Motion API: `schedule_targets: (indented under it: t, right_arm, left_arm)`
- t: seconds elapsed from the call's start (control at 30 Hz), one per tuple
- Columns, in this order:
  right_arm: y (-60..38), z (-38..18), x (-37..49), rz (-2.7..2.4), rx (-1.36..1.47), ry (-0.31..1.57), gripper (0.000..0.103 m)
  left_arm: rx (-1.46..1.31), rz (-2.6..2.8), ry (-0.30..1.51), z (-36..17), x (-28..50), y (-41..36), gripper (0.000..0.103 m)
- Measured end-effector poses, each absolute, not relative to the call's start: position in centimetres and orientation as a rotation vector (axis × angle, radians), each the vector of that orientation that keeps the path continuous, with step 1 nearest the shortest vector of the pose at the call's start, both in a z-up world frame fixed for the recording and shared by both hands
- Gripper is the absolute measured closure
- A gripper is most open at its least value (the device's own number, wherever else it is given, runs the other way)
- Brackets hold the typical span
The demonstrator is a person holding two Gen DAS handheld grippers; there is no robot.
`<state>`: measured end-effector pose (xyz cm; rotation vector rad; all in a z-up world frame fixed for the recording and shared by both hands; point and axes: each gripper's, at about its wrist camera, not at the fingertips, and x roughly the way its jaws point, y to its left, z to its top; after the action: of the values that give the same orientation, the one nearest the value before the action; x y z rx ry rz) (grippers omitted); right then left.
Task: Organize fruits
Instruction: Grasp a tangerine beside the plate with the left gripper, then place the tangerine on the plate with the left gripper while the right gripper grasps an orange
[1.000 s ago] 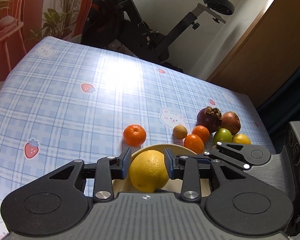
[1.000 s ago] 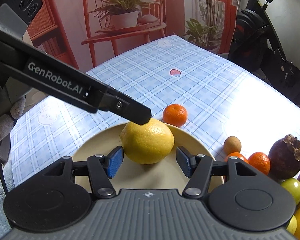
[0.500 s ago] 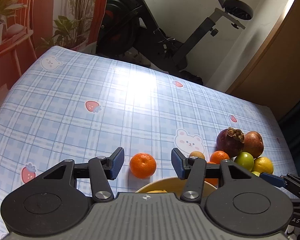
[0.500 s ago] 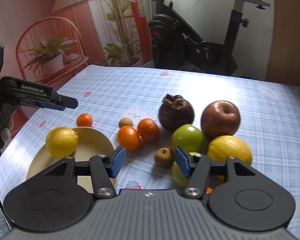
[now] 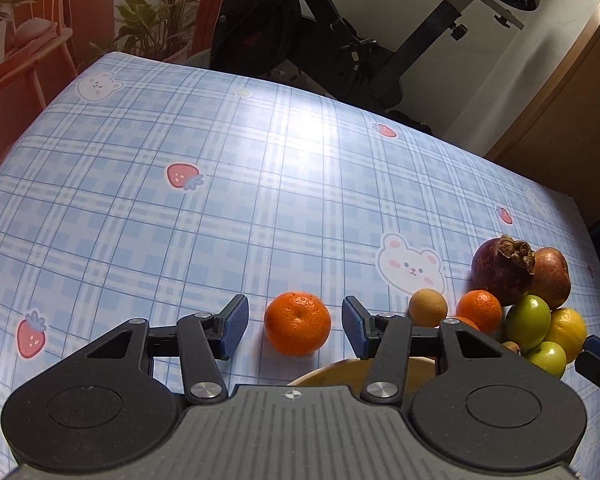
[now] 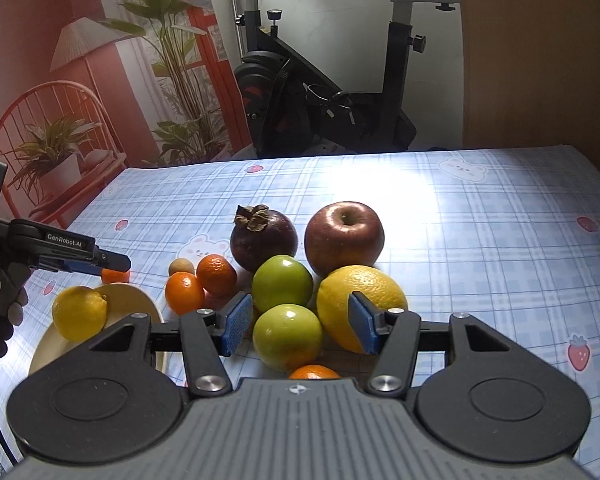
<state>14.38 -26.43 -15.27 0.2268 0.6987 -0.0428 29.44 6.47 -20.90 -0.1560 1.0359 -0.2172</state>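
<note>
My left gripper (image 5: pixel 294 326), released, straddles a tangerine (image 5: pixel 297 329); closing off-centre could roll it away.

Blue plaid tablecloth (image 5: pixel 260 200), orange mandarin (image 5: pixel 297 329), yellow lemon (image 6: pixel 79 313)

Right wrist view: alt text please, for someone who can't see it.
Open right gripper hovers over a green fruit in a fruit pile on a blue plaid tablecloth. At left, a lemon sits on a beige plate, left gripper above it.
</note>
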Motion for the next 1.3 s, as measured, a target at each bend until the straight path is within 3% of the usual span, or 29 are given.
schedule_targets:
  t: [0.07,0.23,0.43,0.5,0.73,0.9,1.3]
  right_arm:
    - [-26.6,-15.2,14.4,-0.048,0.233,0.697,0.047]
    - [-25.9,-14.9,14.7,-0.026,0.219,0.696,0.053]
    - [-23.6,-14.6,17.2,0.041,0.169,0.693,0.074]
    - [-22.3,-14.8,18.5,0.062,0.113,0.698,0.086]
    - [-20.7,-15.9,22.6,0.059,0.21,0.752,0.085]
    - [-20.5,-15.9,23.9,-0.021,0.395,0.808,0.073]
    - [-22.5,-15.7,25.7,-0.207,0.654,0.914,0.063]
  left_arm:
    - [-0.166,-0.223,1.042,-21.1,29.4,6.6,0.066]
    - [-0.153,-0.236,1.024,-20.4,28.9,6.6,0.067]
    - [-0.117,-0.264,0.946,-18.0,27.5,6.0,0.067]
    - [-0.123,-0.278,0.918,-17.3,26.8,6.1,0.067]
    - [-0.144,-0.279,0.842,-16.0,24.7,6.1,0.067]
    - [-0.116,-0.286,0.815,-15.9,24.2,5.7,0.066]
    - [-0.086,-0.331,0.77,-16.1,23.7,6.4,0.066]
